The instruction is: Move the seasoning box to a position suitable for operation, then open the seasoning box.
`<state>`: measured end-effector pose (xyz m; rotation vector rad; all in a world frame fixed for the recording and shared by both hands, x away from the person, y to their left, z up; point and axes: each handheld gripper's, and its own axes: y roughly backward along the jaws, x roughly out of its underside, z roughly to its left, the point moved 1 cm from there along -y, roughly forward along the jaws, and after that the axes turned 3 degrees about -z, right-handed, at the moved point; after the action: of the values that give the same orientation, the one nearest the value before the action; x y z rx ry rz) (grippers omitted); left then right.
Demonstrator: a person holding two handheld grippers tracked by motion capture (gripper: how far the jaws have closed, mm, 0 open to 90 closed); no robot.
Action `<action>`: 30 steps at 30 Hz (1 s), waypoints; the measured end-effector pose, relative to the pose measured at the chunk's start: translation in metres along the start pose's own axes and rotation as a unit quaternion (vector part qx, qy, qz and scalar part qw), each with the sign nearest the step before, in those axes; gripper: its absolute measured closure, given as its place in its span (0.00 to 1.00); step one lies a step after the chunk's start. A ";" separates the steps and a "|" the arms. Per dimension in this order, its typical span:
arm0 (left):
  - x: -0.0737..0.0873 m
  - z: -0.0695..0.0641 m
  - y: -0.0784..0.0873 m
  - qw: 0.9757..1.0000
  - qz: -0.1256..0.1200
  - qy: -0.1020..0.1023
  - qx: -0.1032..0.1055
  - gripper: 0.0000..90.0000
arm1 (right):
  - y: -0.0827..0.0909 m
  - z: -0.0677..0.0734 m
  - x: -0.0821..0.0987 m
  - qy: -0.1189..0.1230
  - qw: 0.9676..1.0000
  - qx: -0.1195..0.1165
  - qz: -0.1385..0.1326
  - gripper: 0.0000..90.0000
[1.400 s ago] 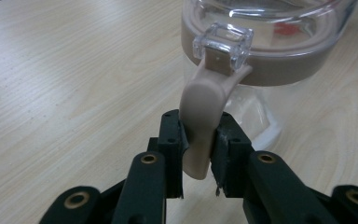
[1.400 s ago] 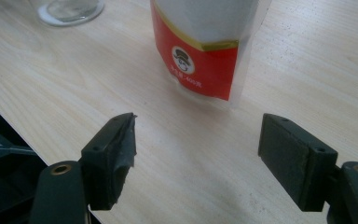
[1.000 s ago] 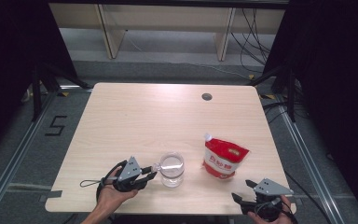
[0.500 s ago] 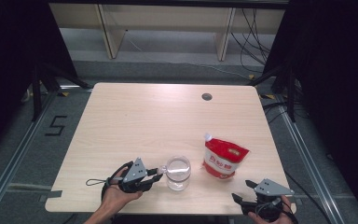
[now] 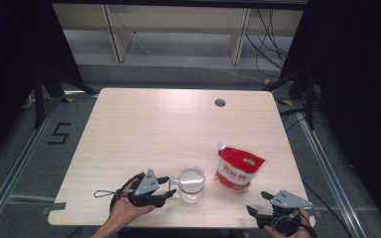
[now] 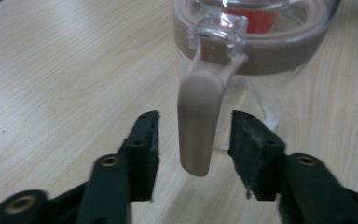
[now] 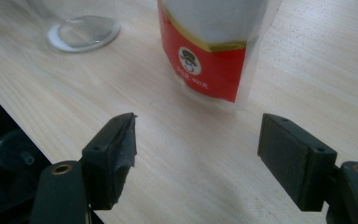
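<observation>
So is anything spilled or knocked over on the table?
No, nothing stands out. The clear jug stands upright with its handle between the open jaws of the left tool. The red pouch stands upright too, and the tabletop looks dry.

The far half of the table [image 5: 178, 119] is bare and open for passing. Near the front edge, the clear jug [image 5: 191, 184] and the red pouch [image 5: 237, 168] stand close together, with a narrow gap between them.
</observation>
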<state>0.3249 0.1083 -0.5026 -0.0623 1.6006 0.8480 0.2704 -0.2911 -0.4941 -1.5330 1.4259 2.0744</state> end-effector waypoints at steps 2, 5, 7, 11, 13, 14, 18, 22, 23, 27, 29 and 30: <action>0.000 -0.002 0.005 1.000 0.001 0.000 0.000 0.39 | 0.001 0.001 0.000 -0.002 1.000 0.001 0.007 0.32; -0.003 -0.004 0.011 1.000 -0.007 0.019 -0.006 0.33 | 0.001 0.001 0.000 0.001 1.000 0.002 0.003 0.32; -0.004 -0.003 0.014 1.000 -0.004 0.022 -0.004 0.30 | 0.001 0.002 0.000 -0.004 1.000 -0.001 0.006 0.32; -0.010 -0.004 0.021 0.999 -0.018 0.040 -0.002 0.28 | 0.001 0.002 0.000 0.003 1.000 -0.004 0.007 0.32; -0.014 -0.006 0.025 0.999 -0.032 0.040 -0.001 0.28 | 0.001 0.005 -0.001 -0.010 1.000 -0.005 0.013 0.32; -0.016 -0.006 0.026 0.999 -0.032 0.043 0.001 0.28 | 0.001 0.004 -0.001 -0.001 1.000 -0.003 0.008 0.32; -0.021 -0.009 0.029 0.997 -0.053 0.049 -0.002 0.29 | 0.001 0.004 -0.001 0.003 1.000 -0.008 0.002 0.33; -0.023 -0.009 0.031 0.997 -0.061 0.053 -0.002 0.35 | 0.004 0.006 -0.004 -0.002 1.000 -0.017 -0.019 0.33; -0.023 -0.010 0.033 0.996 -0.059 0.062 -0.004 0.35 | 0.004 0.006 -0.004 -0.002 1.000 -0.017 -0.019 0.33; -0.023 -0.007 0.037 0.996 -0.067 0.061 0.000 0.53 | 0.004 0.010 -0.008 0.010 0.999 -0.019 -0.030 0.33; -0.024 -0.006 0.039 0.996 -0.069 0.056 0.003 0.63 | 0.004 0.013 -0.009 0.012 0.999 -0.024 -0.025 0.35; -0.026 -0.005 0.042 0.996 -0.077 0.051 -0.002 0.71 | 0.003 0.016 -0.010 0.020 0.999 -0.028 -0.030 0.38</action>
<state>0.3062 0.1253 -0.4595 -0.2320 1.6662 0.7365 0.2630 -0.2764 -0.4840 -1.6263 1.3295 2.0772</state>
